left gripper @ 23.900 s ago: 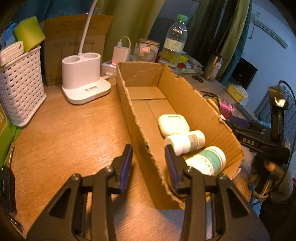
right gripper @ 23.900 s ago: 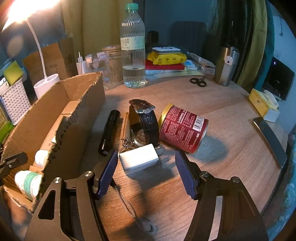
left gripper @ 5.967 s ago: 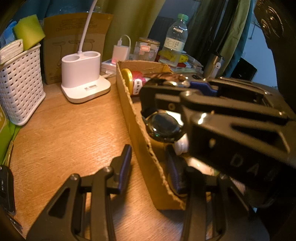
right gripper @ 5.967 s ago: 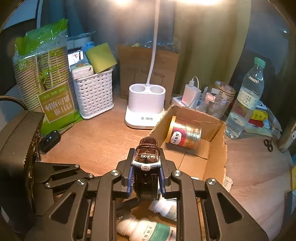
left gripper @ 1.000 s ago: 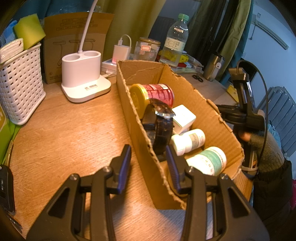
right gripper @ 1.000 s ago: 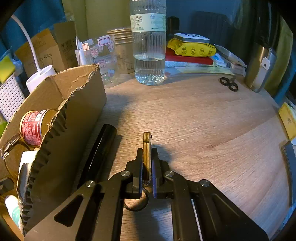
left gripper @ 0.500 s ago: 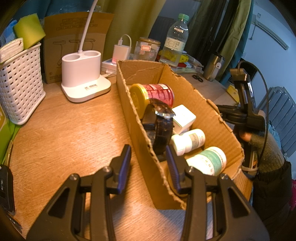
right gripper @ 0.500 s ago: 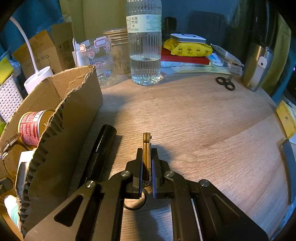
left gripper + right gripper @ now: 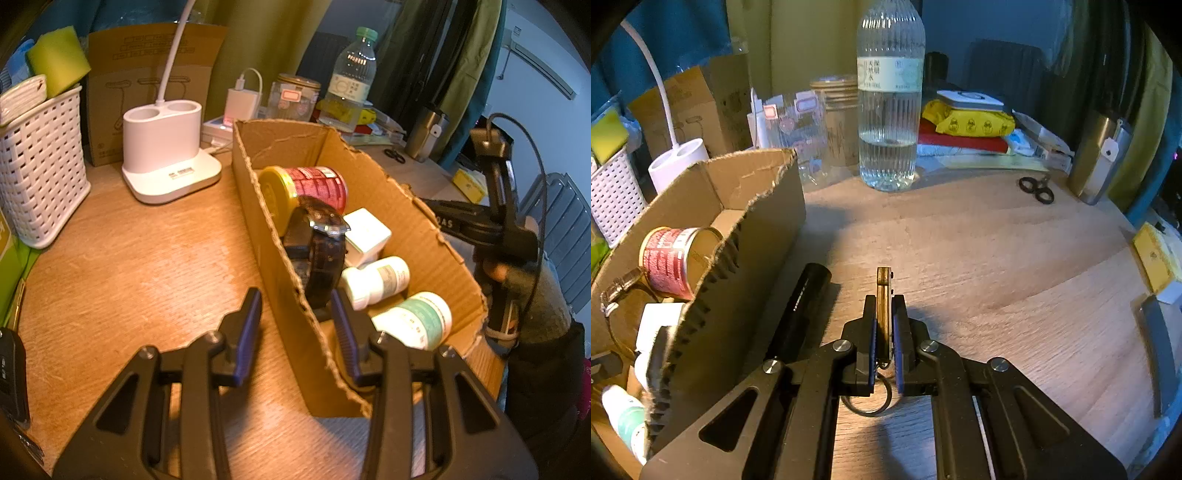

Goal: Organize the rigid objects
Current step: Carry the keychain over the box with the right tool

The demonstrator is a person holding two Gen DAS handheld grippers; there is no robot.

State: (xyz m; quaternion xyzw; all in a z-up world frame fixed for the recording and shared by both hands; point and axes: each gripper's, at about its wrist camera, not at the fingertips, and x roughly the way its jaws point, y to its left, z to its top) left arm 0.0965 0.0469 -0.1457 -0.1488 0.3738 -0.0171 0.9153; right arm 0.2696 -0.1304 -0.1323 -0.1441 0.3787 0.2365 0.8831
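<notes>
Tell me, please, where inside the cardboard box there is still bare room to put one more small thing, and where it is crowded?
The cardboard box has bare floor only at its far end, between the back wall and the red can. From the can toward the near end it is crowded: watch, white charger, two pill bottles. Outside, the table is bare between the water bottle and the scissors.

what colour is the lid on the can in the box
Yellow lid on the red can; left wrist view.
</notes>
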